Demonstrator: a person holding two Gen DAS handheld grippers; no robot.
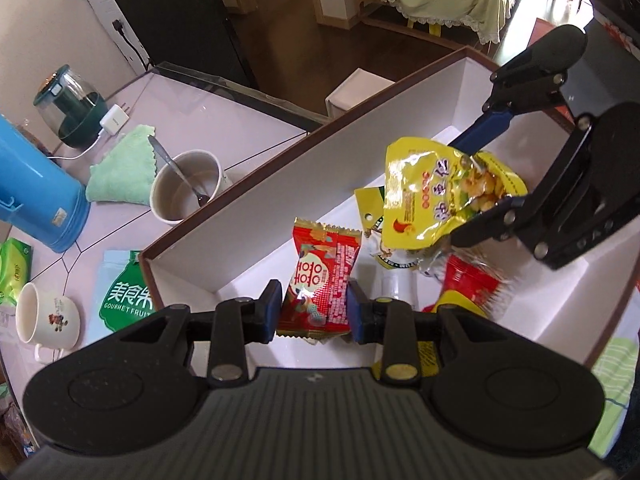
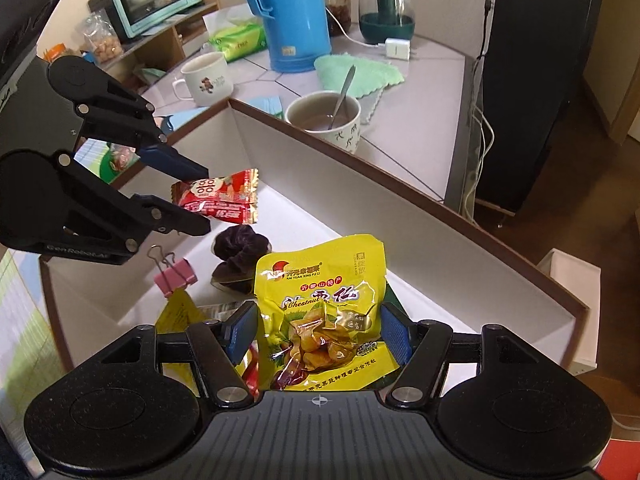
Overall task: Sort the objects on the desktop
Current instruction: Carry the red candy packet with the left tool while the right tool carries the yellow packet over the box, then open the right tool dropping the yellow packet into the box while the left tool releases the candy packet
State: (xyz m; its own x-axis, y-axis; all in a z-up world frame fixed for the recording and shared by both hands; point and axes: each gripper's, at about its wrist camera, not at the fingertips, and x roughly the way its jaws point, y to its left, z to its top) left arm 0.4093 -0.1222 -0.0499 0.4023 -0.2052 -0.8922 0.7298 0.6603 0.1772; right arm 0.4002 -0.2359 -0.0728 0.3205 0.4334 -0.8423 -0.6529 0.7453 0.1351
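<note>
Jaws of the left gripper (image 1: 314, 307) are closed on a red candy packet (image 1: 320, 280), pads pressed to both side edges; in the right wrist view the same packet (image 2: 218, 200) is seen pinched at centre left of the frame, held above the box floor. Jaws of the right gripper (image 2: 318, 330) are set against a yellow chestnut packet (image 2: 324, 312), left pad touching its edge, right pad just beside the other edge; a firm grip cannot be told from this view. In the left wrist view the yellow packet (image 1: 440, 192) is seen clamped between the two fingers at right of centre and lifted clear of the floor.

Both packets are located inside a white box with brown rim (image 1: 280, 184), which fills the middle of both frames. On the box floor a pink binder clip (image 2: 176, 276), a dark scrunchie (image 2: 240, 248) and more red and yellow wrappers (image 1: 472, 284) are seen, lower centre.

Outside the box, on the counter at upper left of the left wrist frame, a cup with spoon (image 1: 188, 188), a green cloth (image 1: 124, 168), a blue thermos (image 1: 36, 192) and a white mug (image 1: 46, 316) are placed.
</note>
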